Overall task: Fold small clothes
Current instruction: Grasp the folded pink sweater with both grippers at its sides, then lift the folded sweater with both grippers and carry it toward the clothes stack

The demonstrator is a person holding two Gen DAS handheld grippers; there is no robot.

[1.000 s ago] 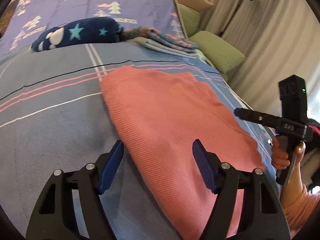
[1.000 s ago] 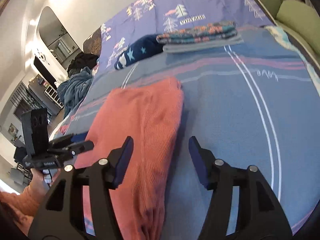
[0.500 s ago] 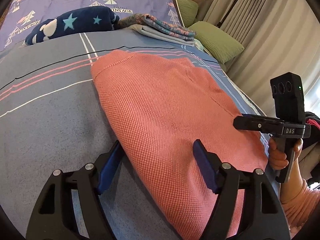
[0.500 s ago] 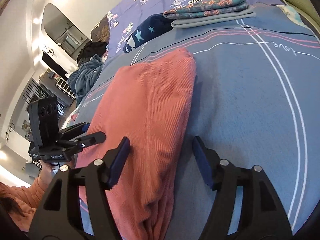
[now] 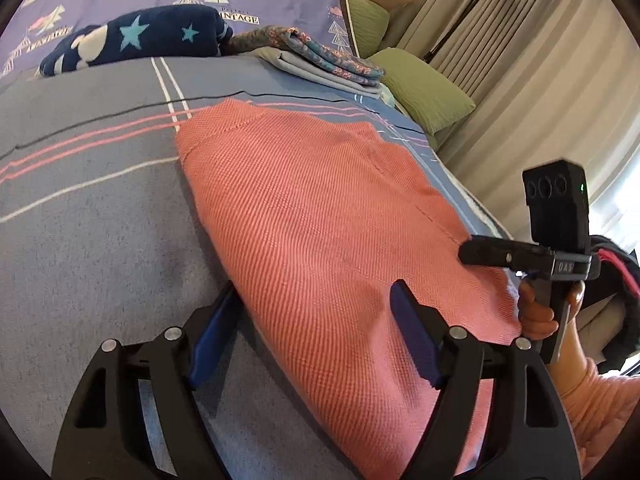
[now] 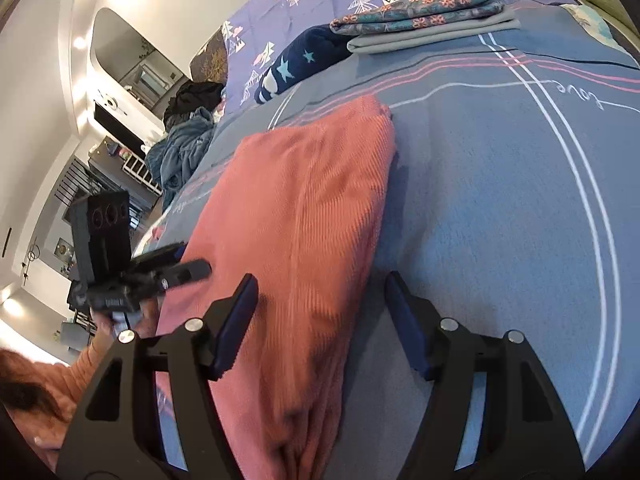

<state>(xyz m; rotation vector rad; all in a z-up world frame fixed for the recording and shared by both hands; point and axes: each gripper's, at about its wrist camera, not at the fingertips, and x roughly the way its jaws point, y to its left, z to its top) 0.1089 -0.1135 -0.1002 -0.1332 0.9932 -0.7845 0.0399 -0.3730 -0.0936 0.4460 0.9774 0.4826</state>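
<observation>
Tongs L (image 5: 314, 334) & R (image 6: 320, 326) both spread wide, straddling opposite edges of pink garment, nothing pinched.

Bed blanket (image 5: 88, 240), grey-blue w/ stripes, carries what I see: pink knit garment (image 5: 320, 216) lies flat mid-bed, folded lengthwise; beyond it navy star blanket (image 5: 136, 38) beside folded floral stack (image 6: 424, 16); green pillows (image 5: 424, 92) at far side.

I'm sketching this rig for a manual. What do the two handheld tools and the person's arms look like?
Both match: the left tool and right tool have black angular frames with cut-out windows, silver rivets and flat dark-blue finger pads. From the side, each carries a black box with three round lenses, one showing a green light, and white lettering on the body. No cables visible. Sleeves are salmon-orange knit.
</observation>
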